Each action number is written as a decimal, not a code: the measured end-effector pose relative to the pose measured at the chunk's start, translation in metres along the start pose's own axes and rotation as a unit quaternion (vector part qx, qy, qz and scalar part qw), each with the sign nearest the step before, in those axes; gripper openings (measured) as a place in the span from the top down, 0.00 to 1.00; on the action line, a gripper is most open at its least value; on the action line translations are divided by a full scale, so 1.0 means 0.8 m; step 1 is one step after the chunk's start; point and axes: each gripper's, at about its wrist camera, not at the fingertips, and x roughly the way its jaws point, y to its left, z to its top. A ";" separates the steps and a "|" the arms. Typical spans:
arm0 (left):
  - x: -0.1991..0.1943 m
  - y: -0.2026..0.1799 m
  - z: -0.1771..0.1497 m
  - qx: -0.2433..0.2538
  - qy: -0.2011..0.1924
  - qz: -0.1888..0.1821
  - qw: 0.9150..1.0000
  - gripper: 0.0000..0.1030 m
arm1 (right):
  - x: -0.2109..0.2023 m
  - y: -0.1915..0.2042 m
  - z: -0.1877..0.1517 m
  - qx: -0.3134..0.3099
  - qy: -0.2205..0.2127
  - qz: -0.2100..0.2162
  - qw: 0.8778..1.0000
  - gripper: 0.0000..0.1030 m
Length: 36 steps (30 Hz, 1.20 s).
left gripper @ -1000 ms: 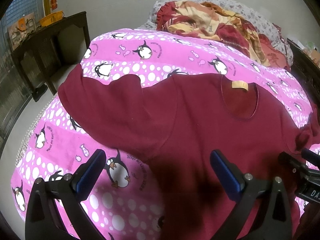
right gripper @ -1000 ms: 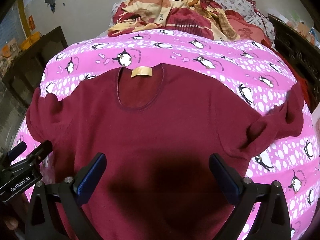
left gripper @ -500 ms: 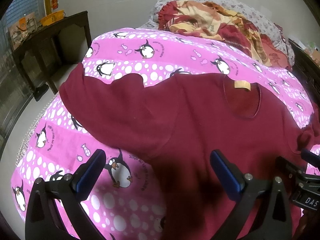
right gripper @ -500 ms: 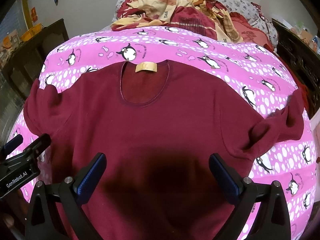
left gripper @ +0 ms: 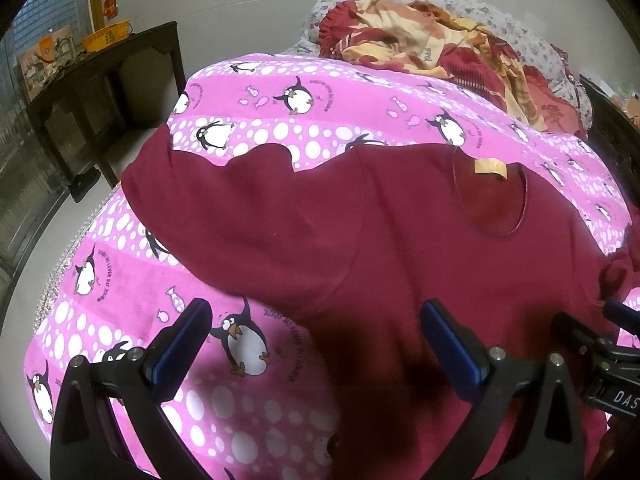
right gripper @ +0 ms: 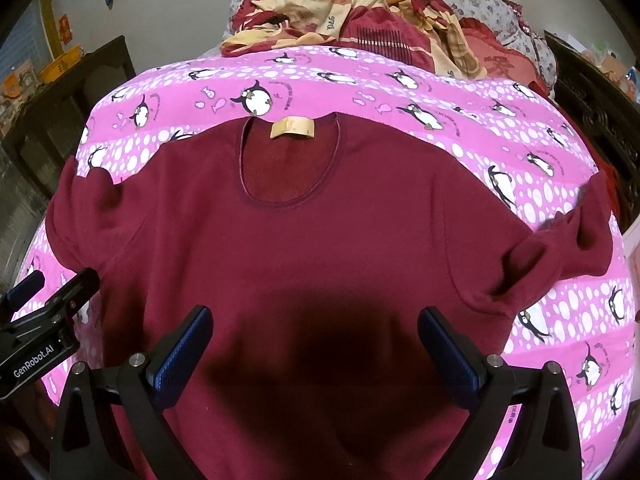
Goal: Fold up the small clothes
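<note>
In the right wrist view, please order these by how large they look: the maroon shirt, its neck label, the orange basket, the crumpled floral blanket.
1. maroon shirt, by far the largest.
2. crumpled floral blanket.
3. and 4. orange basket and neck label look alike; the basket stands farther away, so I do not rank them.

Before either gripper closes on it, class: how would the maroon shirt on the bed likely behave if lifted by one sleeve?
The maroon shirt is probably floppy: its right sleeve already lies bunched. Lifted by one sleeve, it would likely drape and drag over the penguin blanket rather than keep shape. It looks light.
</note>
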 end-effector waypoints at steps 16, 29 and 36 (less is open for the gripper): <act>0.005 0.012 0.007 -0.008 0.001 0.008 1.000 0.00 | 0.010 0.011 0.006 -0.007 0.010 0.003 1.000 0.00; 0.015 0.060 0.024 -0.034 0.006 0.017 0.999 0.00 | 0.022 0.040 0.017 -0.027 0.019 0.018 0.999 0.00; 0.033 0.148 0.066 -0.100 -0.008 0.040 0.994 0.00 | 0.028 0.049 0.017 -0.035 0.032 0.029 0.998 0.00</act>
